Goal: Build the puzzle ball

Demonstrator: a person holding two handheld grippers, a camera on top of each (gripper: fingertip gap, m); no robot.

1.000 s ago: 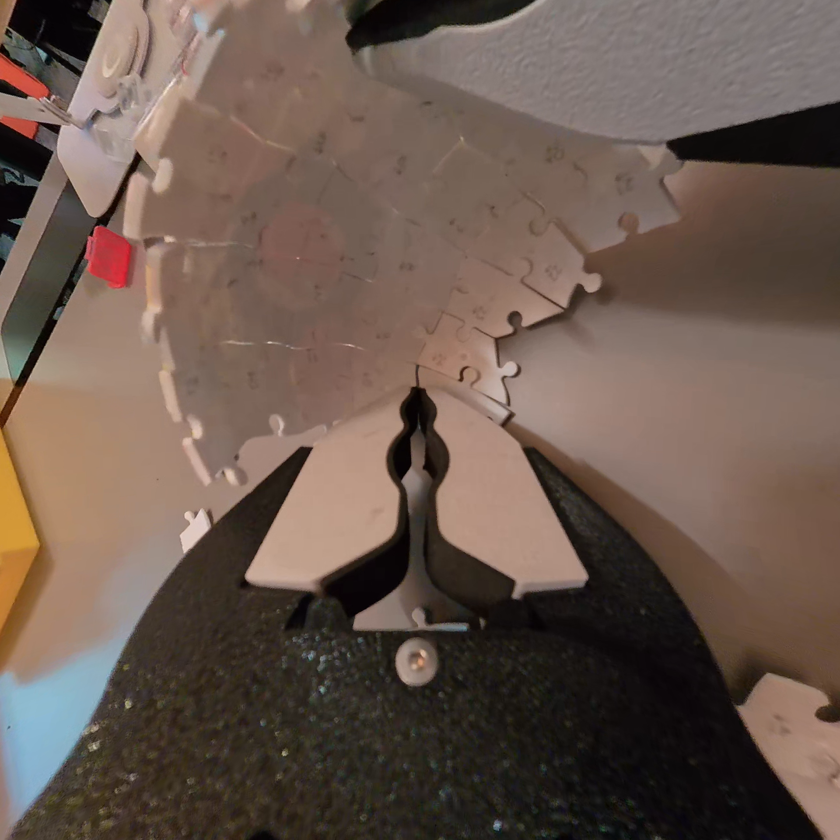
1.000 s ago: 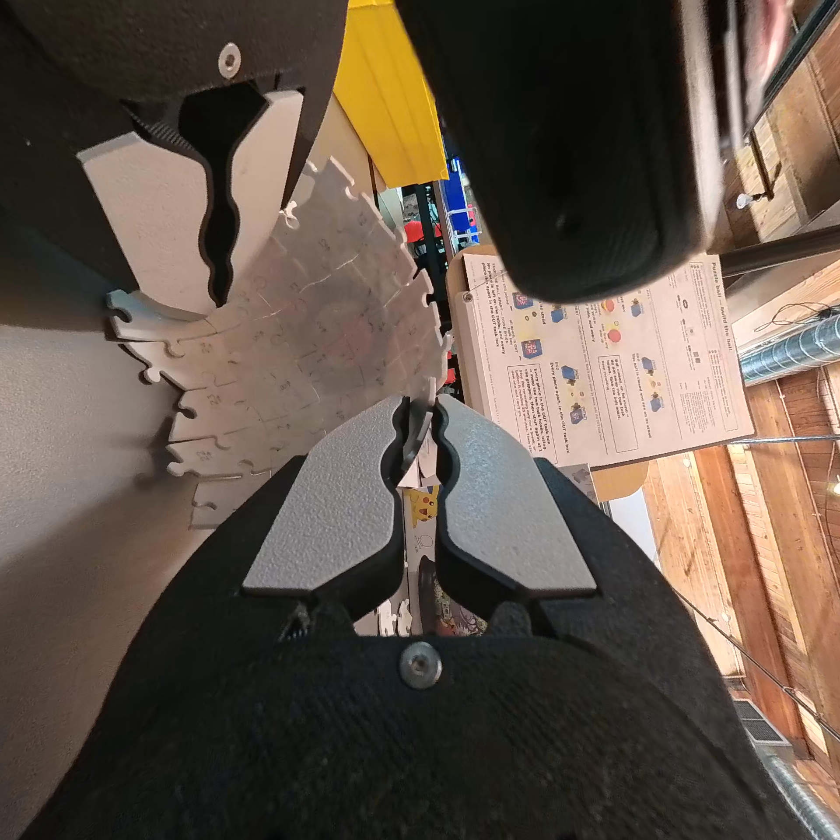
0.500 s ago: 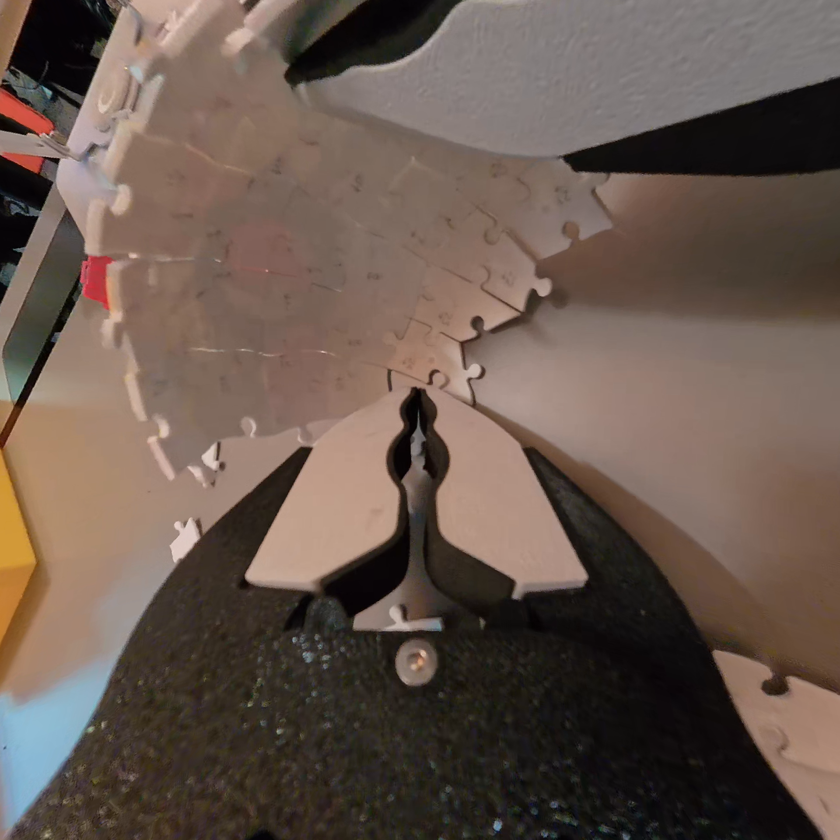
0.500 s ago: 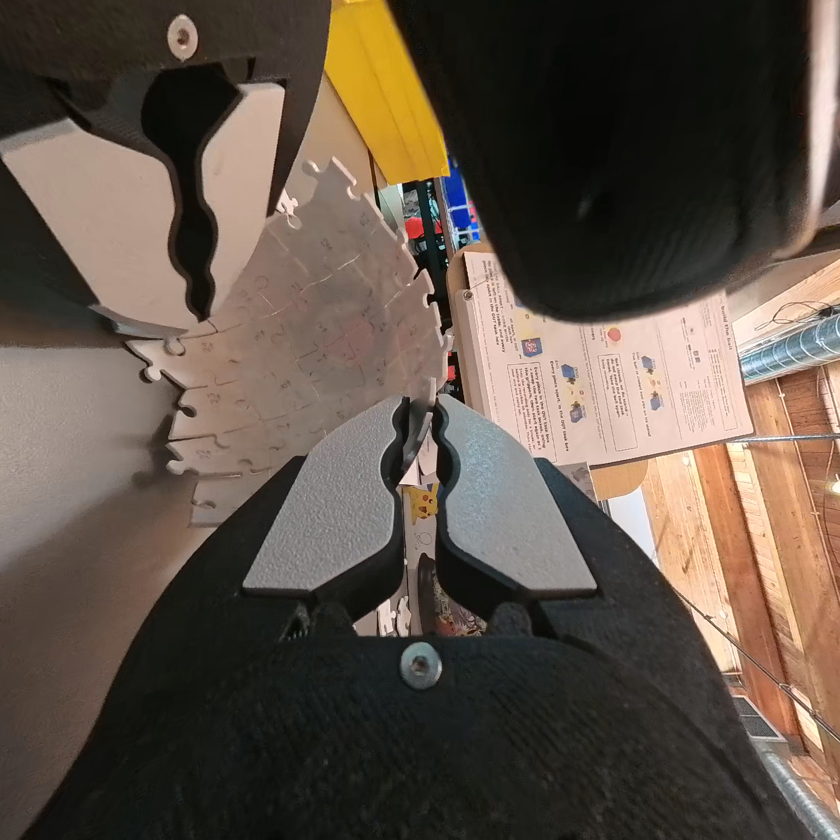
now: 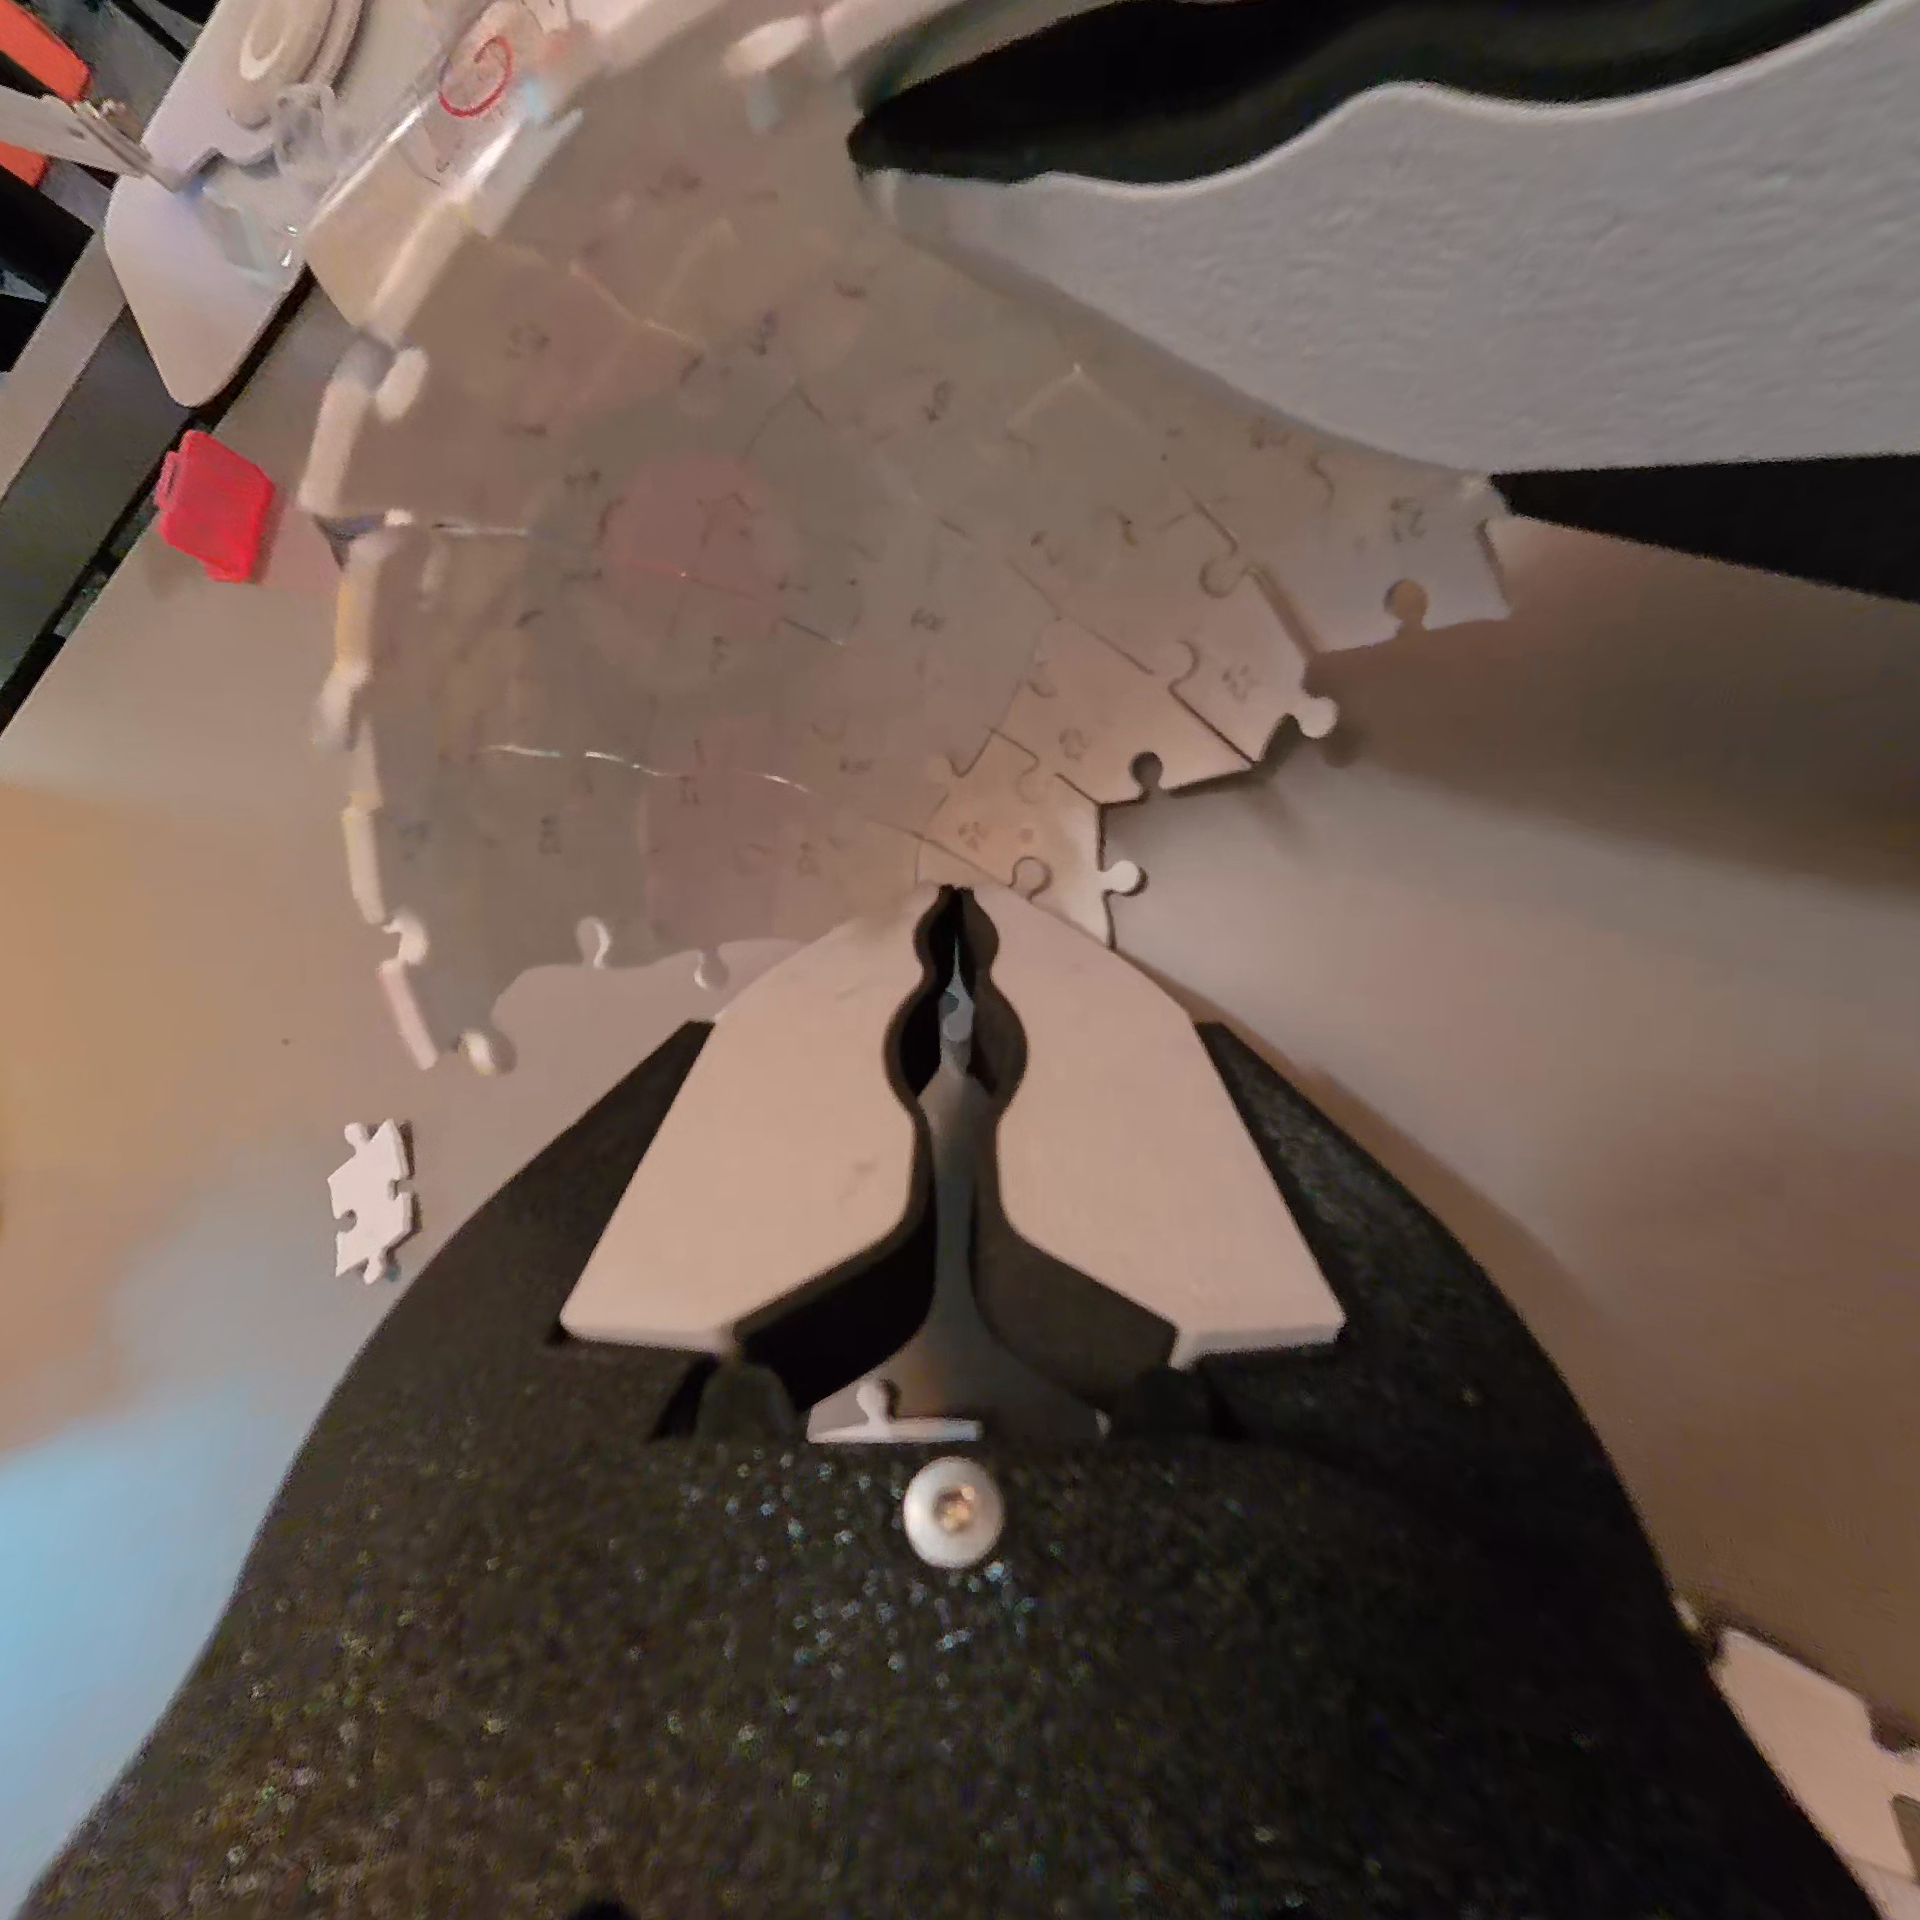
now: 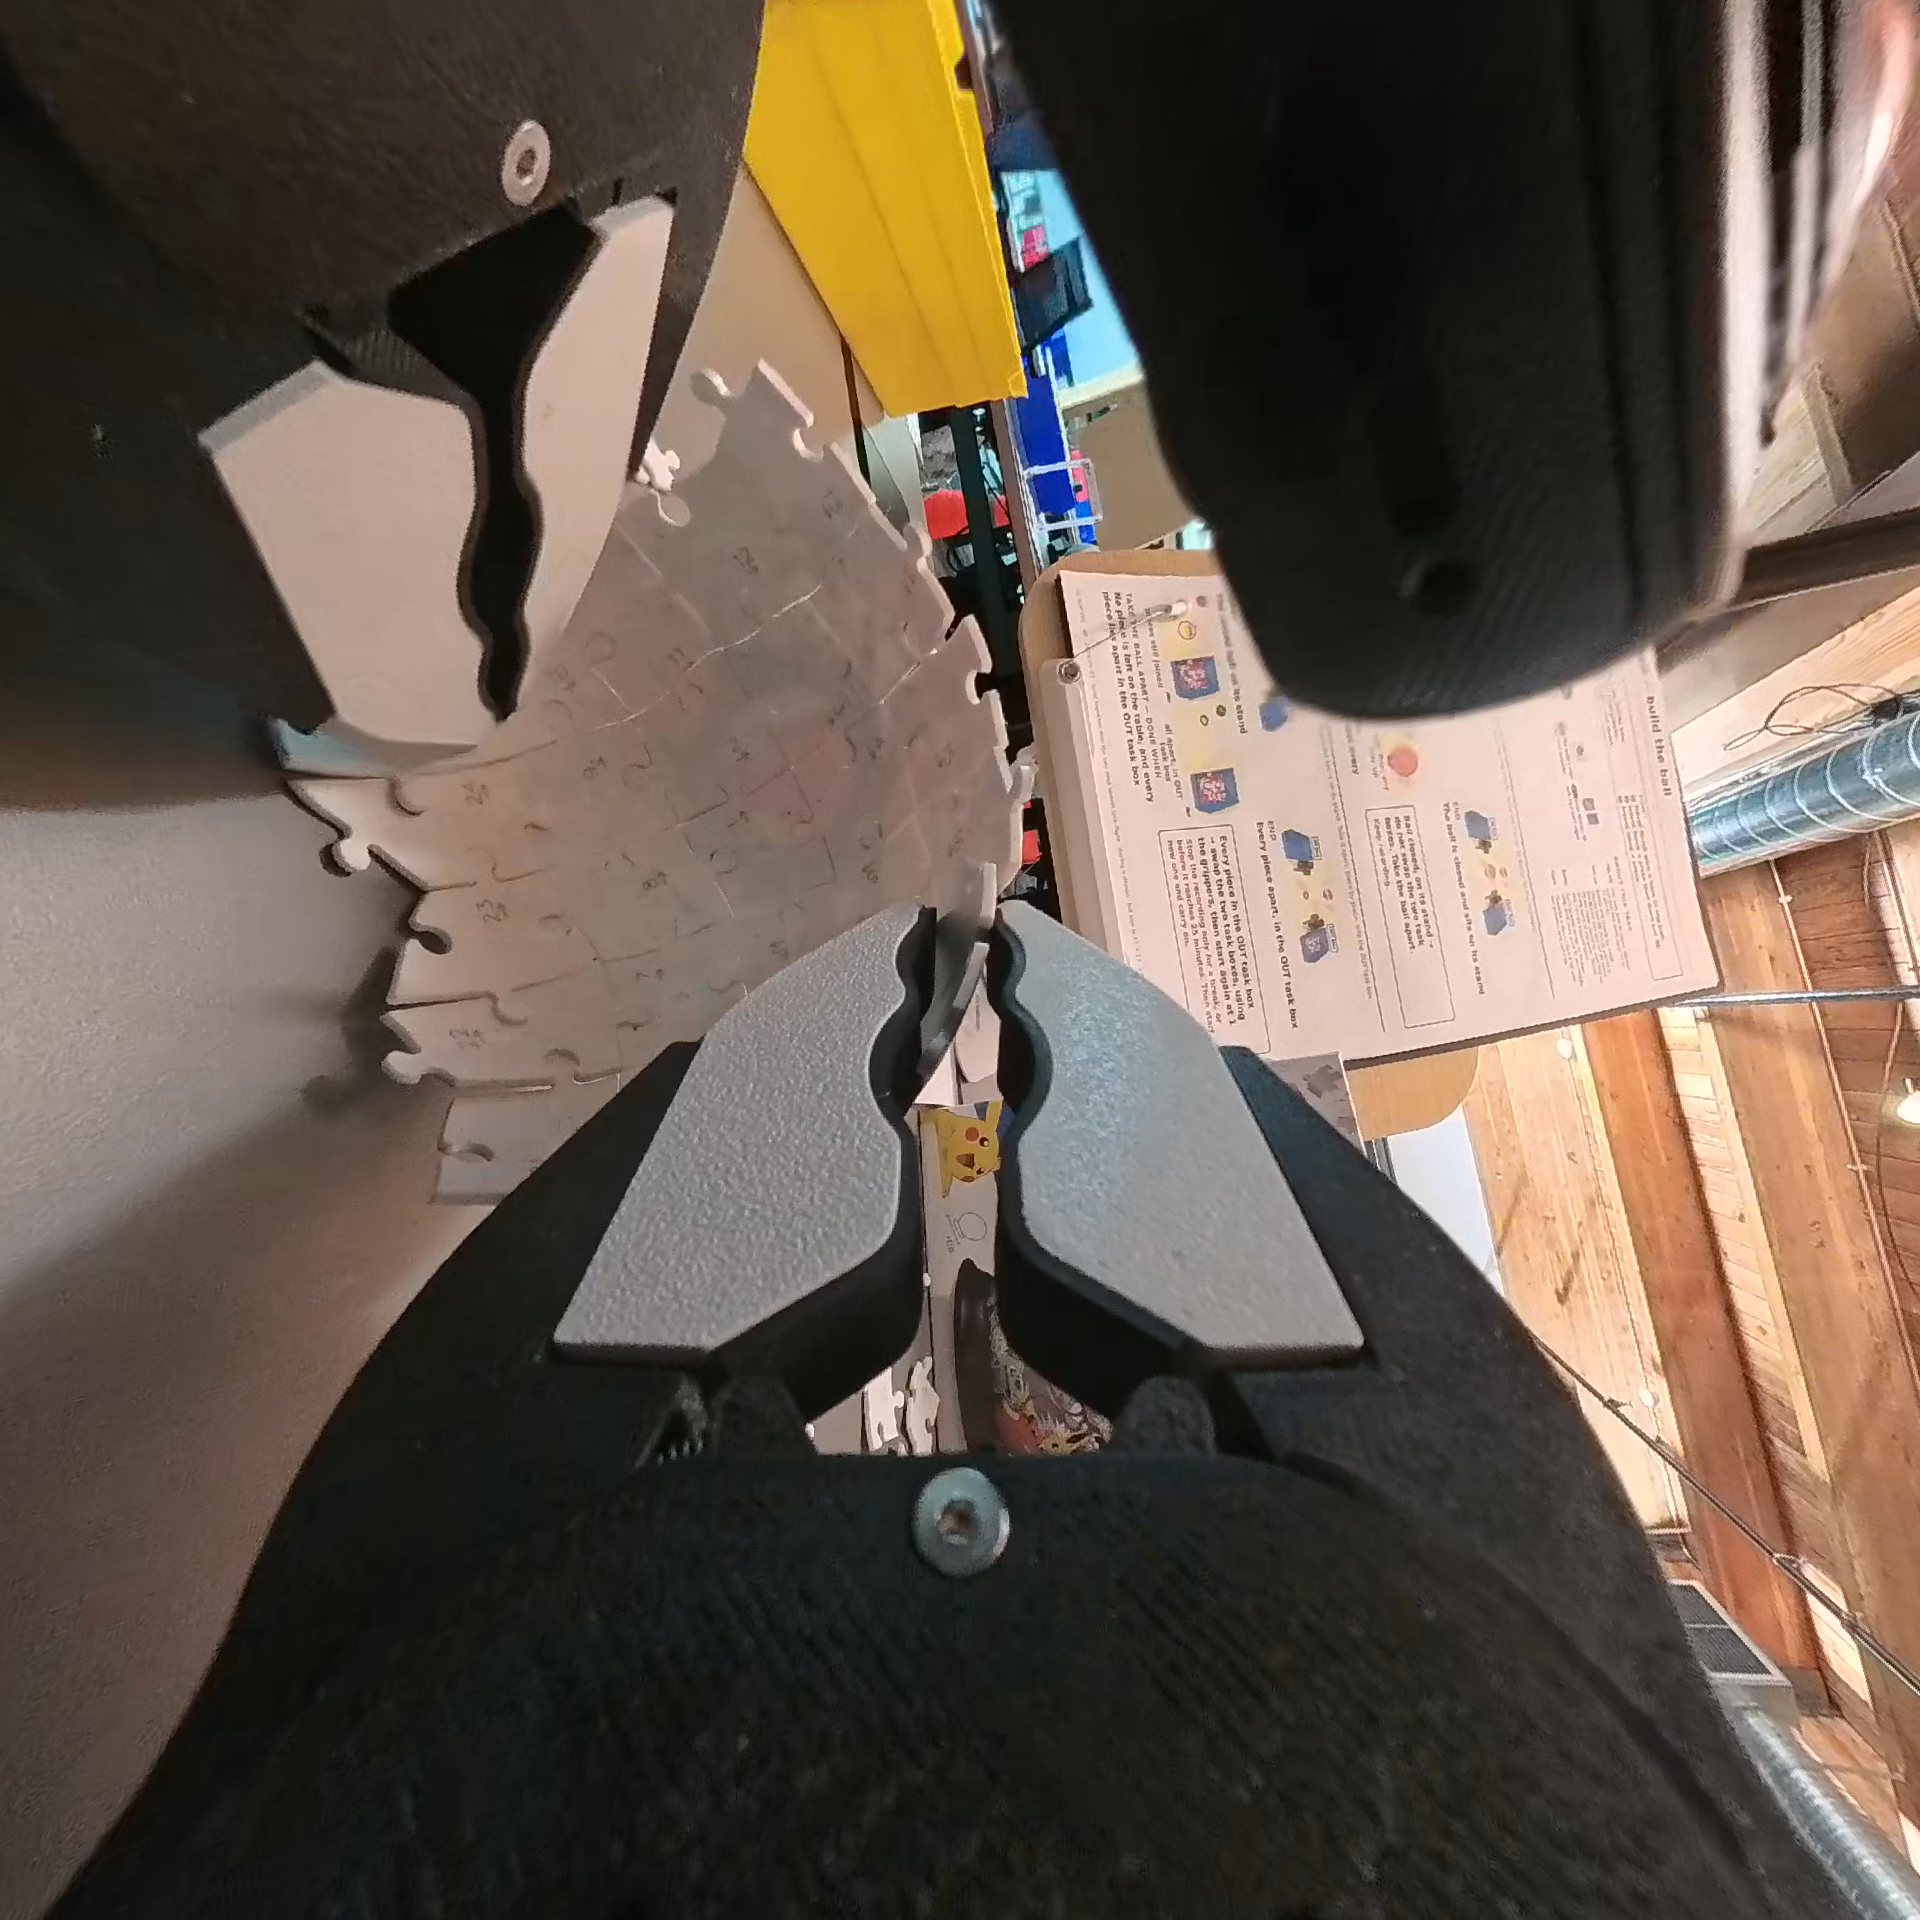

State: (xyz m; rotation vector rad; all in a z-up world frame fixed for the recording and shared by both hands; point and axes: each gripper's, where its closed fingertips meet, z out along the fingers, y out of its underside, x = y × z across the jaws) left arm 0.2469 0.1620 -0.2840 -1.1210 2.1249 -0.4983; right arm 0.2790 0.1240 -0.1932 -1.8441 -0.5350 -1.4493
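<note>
Puzzle shell [image 5: 790, 582]: curved sheet of joined grey pieces, held up off the table [image 5: 1507, 987] between both grippers.
Left gripper [image 5: 954, 902]: jaws all but closed, pinching the shell's near edge.
Right gripper [image 6: 961, 925]: narrowly parted, pads clamped on the shell's opposite rim.
Loose piece [image 5: 372, 1200]: lying flat on the table, left of the left gripper.
Risk: any twist or pull between the two grips could pop the seams, I'd say; thin edges might slip free too.

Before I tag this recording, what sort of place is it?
Probably a workshop or lab workbench used for recording handling tasks. A laminated picture instruction sheet stands on a board, yellow plastic bins sit behind the table, and bare wooden beams with a silver duct show overhead.
</note>
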